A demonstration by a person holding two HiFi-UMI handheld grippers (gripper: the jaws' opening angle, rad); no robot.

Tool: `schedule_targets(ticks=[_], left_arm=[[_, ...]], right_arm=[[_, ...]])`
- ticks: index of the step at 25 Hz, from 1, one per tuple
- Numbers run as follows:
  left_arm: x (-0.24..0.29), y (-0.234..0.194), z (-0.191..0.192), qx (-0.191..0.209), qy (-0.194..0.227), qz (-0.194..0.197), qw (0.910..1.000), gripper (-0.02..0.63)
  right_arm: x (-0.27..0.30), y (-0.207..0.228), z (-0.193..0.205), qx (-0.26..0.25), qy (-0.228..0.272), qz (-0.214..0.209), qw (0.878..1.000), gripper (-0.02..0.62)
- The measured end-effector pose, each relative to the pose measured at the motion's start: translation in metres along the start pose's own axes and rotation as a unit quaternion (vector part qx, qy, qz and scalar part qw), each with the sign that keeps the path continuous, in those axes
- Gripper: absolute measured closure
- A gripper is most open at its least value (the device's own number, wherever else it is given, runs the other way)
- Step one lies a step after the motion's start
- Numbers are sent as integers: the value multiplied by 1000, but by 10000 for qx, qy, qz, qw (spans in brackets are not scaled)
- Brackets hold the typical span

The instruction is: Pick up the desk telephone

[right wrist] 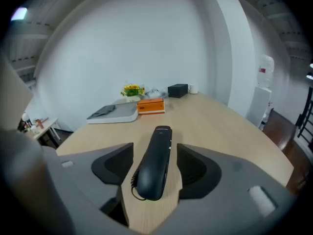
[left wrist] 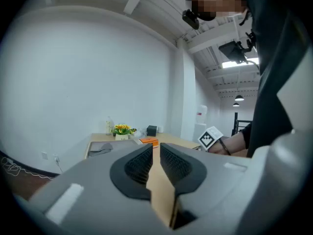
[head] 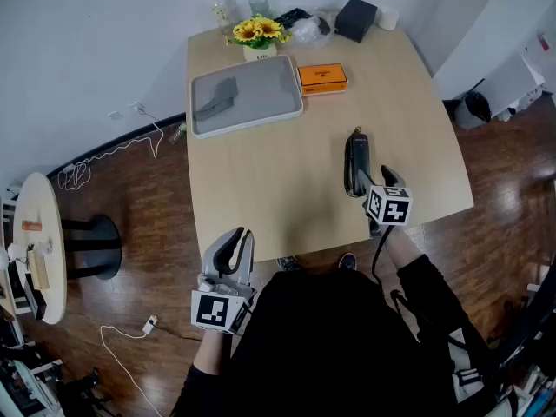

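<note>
Now, right of centre on the surface (head: 261, 172), the desk telephone (head: 357, 156) lies lengthwise between the half-open jaws of my right gripper (right wrist: 155, 153) (pads not touching it), long axis pointing away; my left gripper (head: 238, 237), closed and empty, hangs lower left.

Wooden table (head: 261, 181), most things at its far end.
A black phone (head: 357, 162) lies alone near the right front edge. Farther back sit a grey tray (head: 269, 85), an orange box (head: 321, 77) just beside it, sunflowers (head: 257, 31), a black box (head: 355, 18) and a white cup (head: 387, 17).
</note>
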State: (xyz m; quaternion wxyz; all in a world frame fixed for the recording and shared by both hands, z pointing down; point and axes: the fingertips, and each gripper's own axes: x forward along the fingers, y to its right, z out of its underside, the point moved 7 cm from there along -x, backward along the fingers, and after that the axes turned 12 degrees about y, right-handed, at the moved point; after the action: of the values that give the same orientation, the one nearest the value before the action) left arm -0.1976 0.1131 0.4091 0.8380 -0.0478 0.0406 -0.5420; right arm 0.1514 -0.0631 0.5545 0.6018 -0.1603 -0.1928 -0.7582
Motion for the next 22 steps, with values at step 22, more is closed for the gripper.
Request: schedule_targets(ticks=[22], left_arm=[[30, -17, 5, -153, -202, -14, 9997, 578]], right_arm=[[74, -9, 48, 319, -976, 113, 9946, 255]])
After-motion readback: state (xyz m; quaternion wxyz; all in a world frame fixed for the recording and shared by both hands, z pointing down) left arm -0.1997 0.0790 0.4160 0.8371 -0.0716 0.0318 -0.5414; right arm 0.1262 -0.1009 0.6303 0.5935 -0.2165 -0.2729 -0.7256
